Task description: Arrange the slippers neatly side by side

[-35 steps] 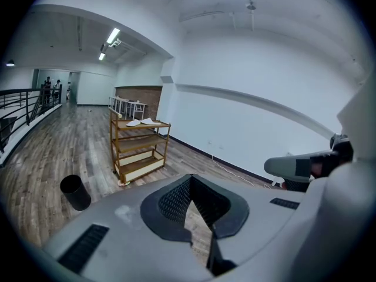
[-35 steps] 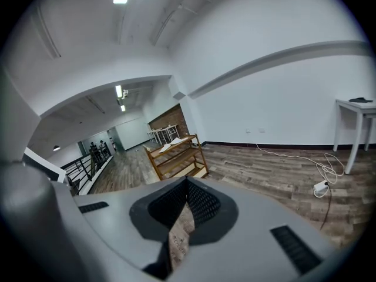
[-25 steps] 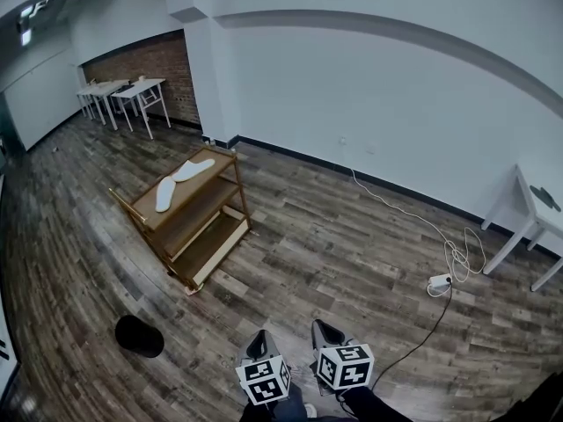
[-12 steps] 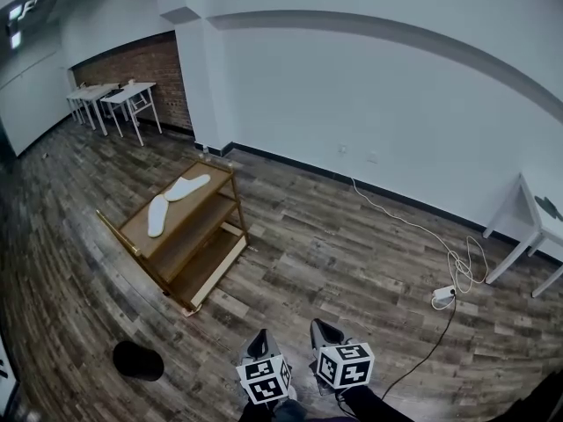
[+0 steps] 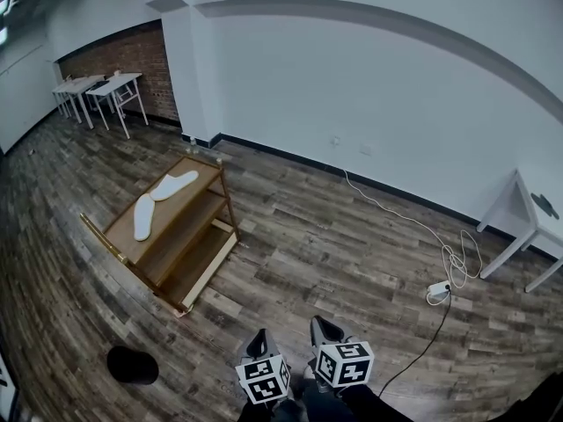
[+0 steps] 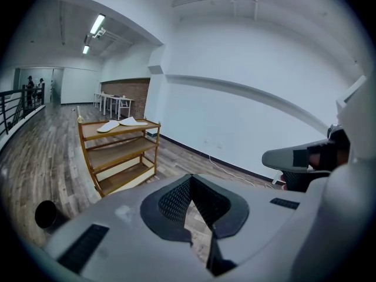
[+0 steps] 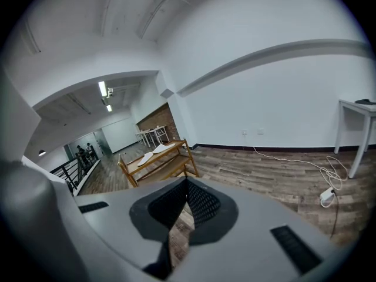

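Two white slippers (image 5: 143,216) (image 5: 174,184) lie end to end, at an angle to each other, on the top shelf of a wooden three-shelf rack (image 5: 190,263) that stands on the floor at the left. In the left gripper view the slippers (image 6: 108,126) (image 6: 133,121) show on the rack (image 6: 87,144) far ahead. The right gripper view shows the rack (image 7: 176,152) with a slipper (image 7: 158,149) on it. My left gripper (image 5: 258,343) and right gripper (image 5: 324,331) are held side by side near me, far from the rack. Both are shut and hold nothing.
A black round object (image 5: 132,365) sits on the wood floor near my left. A white cable runs to a power strip (image 5: 437,288) at the right. A white table (image 5: 519,222) stands at the right and white tables (image 5: 97,88) at the far left. People (image 6: 34,86) stand by a railing.
The rack and the black object have slid left and down in the head view as the view turned. Both grippers stay shut in the same place.
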The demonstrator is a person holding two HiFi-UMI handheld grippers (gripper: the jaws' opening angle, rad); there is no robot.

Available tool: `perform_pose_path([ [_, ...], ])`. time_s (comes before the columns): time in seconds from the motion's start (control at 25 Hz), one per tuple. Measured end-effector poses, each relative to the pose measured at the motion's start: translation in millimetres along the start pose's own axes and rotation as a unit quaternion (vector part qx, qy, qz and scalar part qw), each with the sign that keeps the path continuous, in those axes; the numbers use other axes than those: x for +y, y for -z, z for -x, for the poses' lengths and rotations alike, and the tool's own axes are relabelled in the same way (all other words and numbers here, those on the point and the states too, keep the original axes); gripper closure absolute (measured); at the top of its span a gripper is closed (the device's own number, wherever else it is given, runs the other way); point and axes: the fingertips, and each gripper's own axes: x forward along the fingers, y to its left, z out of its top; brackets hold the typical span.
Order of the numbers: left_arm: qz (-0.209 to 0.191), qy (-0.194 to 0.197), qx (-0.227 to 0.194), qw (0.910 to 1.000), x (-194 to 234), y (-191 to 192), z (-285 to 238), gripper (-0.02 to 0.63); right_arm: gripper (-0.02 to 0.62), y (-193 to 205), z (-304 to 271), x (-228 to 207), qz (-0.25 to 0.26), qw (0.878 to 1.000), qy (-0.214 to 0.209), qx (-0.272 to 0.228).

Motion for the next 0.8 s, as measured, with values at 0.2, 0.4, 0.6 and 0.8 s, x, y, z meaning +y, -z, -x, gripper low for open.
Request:
perform_pose_path([
  [0.2, 0.005, -0.011, 0.002, 0.9999, 1.1, -13.1, -28.1, 0.606, 0.598, -16.3, -28.9, -14.0, -0.002, 1.0, -0.007, 0.004],
  [0.4, 0.007, -0.026, 0.0, 0.9996, -4.3, -38.5, -65.6, 0.606, 0.597, -43.5, -65.2, -33.1, 0.002, 1.0, -0.022, 0.011],
  [0.6, 0.009, -0.034, -0.009, 0.9993, -18.5, -68.4, -107.8, 0.606, 0.597, -75.5, -97.6, -55.9, 0.009, 0.999, -0.036, 0.013],
  [0.8, 0.008, -0.038, -0.008, 0.9992, -38.1, -87.4, -145.2, 0.606, 0.598, -100.3, -121.1, -87.2, 0.006, 0.999, -0.041, 0.015],
])
